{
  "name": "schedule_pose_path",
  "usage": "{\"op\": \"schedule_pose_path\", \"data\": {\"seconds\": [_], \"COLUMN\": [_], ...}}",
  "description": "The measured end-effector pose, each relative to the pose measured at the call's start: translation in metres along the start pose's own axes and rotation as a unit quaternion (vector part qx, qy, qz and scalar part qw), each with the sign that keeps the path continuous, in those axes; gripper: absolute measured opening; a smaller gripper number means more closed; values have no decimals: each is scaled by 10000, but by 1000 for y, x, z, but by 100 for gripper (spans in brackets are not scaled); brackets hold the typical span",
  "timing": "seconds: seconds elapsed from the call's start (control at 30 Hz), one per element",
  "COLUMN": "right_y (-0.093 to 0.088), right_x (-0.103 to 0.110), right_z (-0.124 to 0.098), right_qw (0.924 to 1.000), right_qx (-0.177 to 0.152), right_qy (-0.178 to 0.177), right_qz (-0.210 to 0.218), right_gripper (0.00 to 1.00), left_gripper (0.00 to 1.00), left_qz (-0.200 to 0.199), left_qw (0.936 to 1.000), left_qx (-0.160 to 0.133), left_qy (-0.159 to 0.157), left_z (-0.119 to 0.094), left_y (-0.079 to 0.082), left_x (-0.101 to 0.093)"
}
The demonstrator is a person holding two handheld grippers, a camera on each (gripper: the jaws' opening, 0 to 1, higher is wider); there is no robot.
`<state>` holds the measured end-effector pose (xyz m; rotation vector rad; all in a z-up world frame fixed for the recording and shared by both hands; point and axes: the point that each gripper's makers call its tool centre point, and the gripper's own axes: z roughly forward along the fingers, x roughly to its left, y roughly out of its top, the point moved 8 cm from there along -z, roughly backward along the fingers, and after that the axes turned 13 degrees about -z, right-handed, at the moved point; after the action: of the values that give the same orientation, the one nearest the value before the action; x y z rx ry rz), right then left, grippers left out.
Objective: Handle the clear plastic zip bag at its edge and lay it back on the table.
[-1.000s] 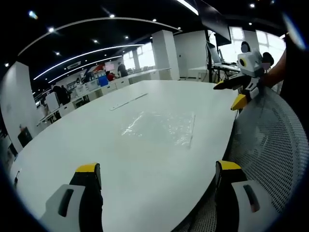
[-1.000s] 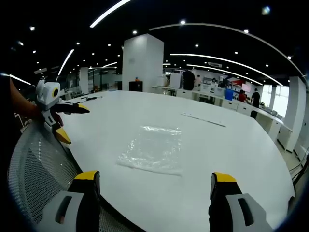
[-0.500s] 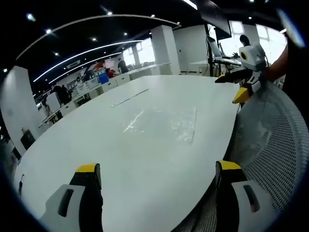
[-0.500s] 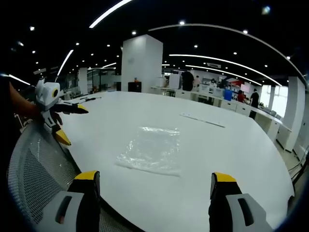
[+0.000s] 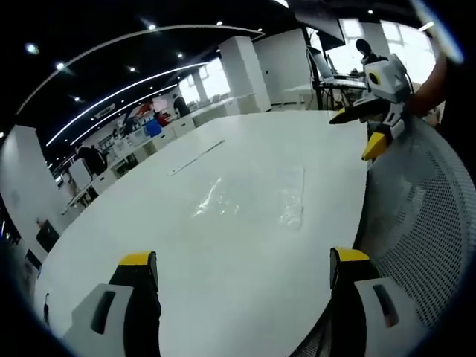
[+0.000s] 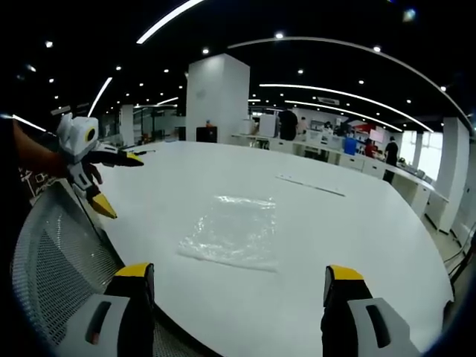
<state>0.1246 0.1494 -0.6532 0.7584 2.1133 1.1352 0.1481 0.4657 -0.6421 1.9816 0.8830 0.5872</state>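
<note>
The clear zip bag [image 6: 230, 232] lies flat mid-desk [image 6: 357, 245], well inside its edges; bare white surface surrounds it; left hand-held gripper [image 5: 245, 268] and right hand-held gripper [image 6: 239, 286] hover near the desk edge, jaws apart, gripping nothing.

We see both views lit from above by ceiling spots and long strip lights [image 6: 169, 16]; the ceiling itself reads dark. Windows [image 5: 349, 52] blow out w/ daylight in the left gripper view. The white table [image 6: 357, 223] is evenly bright, shadows faint. Soft glare glints on the clear bag [image 5: 253, 201]. Heavy fisheye bend toward the edges; bkgd slightly soft.
</note>
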Motion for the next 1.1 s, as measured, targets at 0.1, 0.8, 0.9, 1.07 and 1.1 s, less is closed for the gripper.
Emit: {"op": "schedule_pose_path", "data": {"seconds": [0.1,0.8,0.9,1.07,1.1], "right_y": [0,0,0,0,-1], "right_x": [0,-2,-2,-2,-2], "right_z": [0,0,0,0,0], "right_qw": [10000,10000,10000,10000,10000], "right_qx": [2,5,10,27,33], "right_qy": [-7,-85,-85,-64,-58], "right_qz": [-2,39,33,35,32], "right_gripper": [95,95,95,94,94], "left_gripper": [96,92,91,89,89], "left_qz": [69,430,458,514,522], "left_qw": [9999,9969,9966,9958,9956], "left_qx": [45,315,327,369,380], "left_qy": [-95,-576,-610,-666,-677], "left_z": [3,24,26,31,32], "left_y": [1,5,6,7,7], "left_x": [-2,-13,-14,-17,-18]}}
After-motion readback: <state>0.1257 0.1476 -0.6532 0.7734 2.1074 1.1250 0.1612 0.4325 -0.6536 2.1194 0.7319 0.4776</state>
